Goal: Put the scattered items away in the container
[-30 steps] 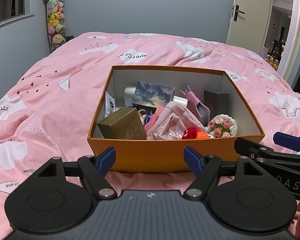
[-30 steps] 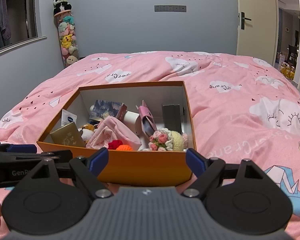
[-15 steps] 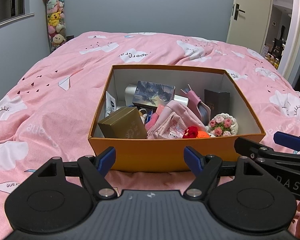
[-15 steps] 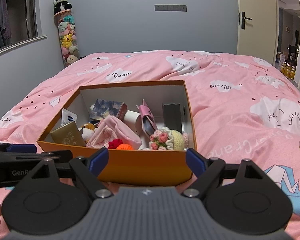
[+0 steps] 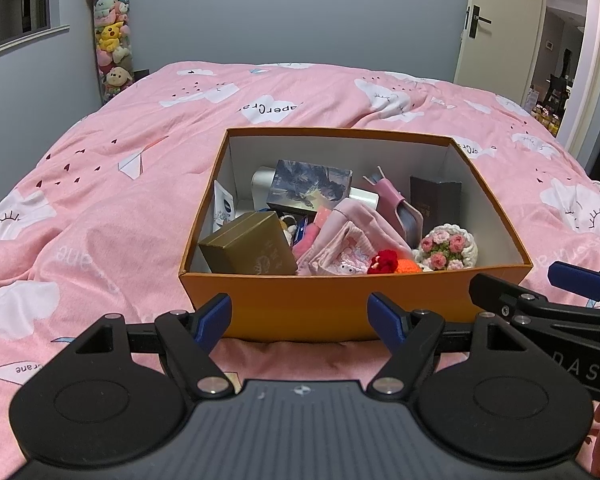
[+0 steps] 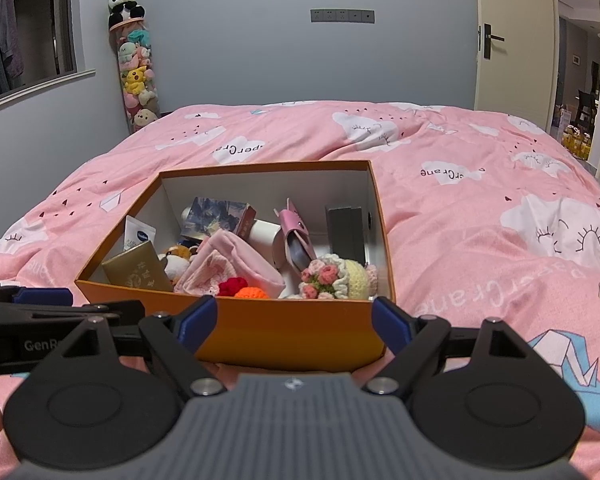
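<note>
- Now both grippers, left gripper (image 5: 299,317) and right gripper (image 6: 295,317), are hanging released and empty, just short of the orange box (image 5: 352,300).
- Items are lying inside it (bedspread (image 5: 100,200) looking bare), straight ahead.

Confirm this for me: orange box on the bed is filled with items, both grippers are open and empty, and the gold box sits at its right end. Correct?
Not quite. The gold box sits at the left end of the orange box, as the left wrist view shows. The left gripper and right gripper are open and empty.
</note>
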The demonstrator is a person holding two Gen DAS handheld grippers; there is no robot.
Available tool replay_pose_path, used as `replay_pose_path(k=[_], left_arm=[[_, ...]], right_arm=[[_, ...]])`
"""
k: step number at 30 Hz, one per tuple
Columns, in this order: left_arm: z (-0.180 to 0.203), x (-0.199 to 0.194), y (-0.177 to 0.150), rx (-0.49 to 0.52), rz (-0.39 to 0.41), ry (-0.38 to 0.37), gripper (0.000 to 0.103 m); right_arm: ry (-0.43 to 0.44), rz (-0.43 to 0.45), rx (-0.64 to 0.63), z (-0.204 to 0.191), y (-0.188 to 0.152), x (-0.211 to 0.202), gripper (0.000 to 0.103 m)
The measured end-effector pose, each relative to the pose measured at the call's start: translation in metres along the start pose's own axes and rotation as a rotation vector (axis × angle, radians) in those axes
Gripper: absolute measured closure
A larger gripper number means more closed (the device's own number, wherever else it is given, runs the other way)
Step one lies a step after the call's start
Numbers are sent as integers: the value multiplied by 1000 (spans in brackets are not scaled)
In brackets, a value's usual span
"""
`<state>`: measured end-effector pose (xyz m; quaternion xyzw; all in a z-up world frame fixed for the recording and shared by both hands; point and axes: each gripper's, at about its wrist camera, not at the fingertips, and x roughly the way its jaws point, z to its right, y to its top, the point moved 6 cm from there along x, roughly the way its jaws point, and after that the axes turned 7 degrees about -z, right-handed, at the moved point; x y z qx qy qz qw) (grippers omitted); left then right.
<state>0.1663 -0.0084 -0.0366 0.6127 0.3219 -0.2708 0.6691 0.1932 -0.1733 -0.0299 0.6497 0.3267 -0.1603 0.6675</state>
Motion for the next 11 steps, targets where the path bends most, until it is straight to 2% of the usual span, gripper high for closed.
replay_pose_path(k=[11], left_arm=[[0,-2,0,-3,1,3,15]], right_arm=[[2,0,-3,-1,-2,0,17]])
